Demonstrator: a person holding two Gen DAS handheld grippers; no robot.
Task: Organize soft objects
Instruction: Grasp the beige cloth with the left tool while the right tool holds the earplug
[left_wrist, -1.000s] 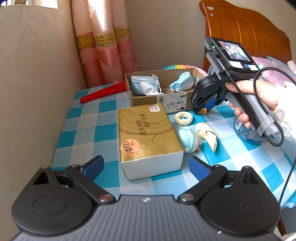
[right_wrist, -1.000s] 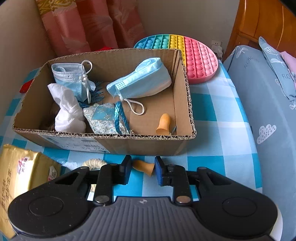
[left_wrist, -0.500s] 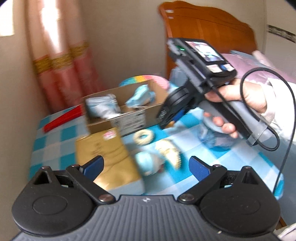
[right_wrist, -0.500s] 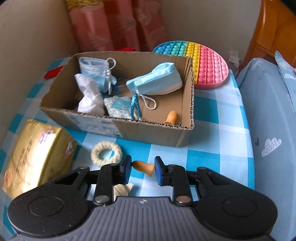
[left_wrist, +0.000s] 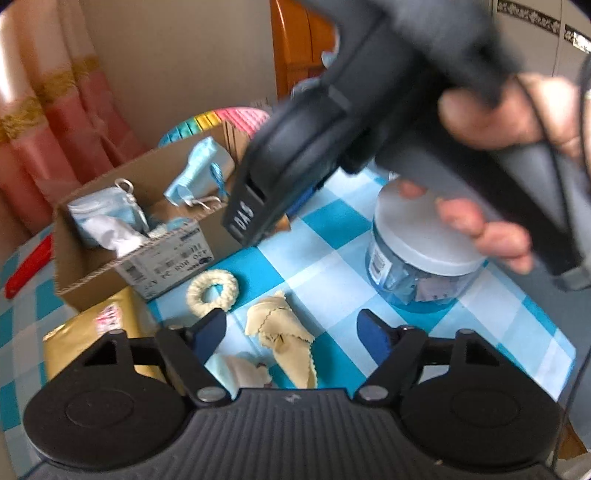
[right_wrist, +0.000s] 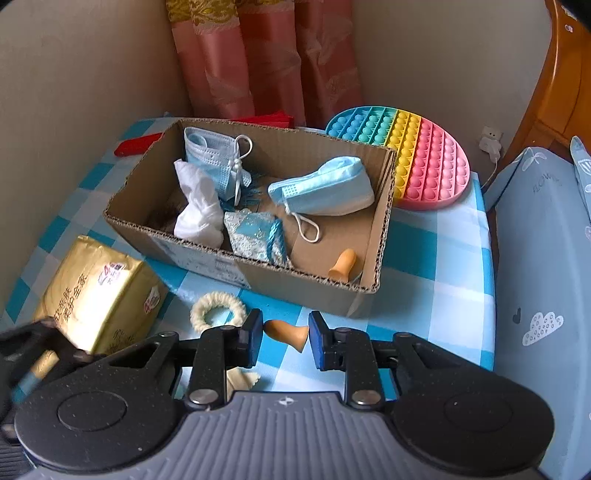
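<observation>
A home bedroom: a wooden headboard is standing against the wall, pink curtains are hanging behind a tabletop wearing blue checked cloth, and blue bedding is lying alongside.

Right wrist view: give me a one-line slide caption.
Right gripper shut on an orange earplug above the checked tablecloth, in front of the cardboard box of face masks.
</observation>
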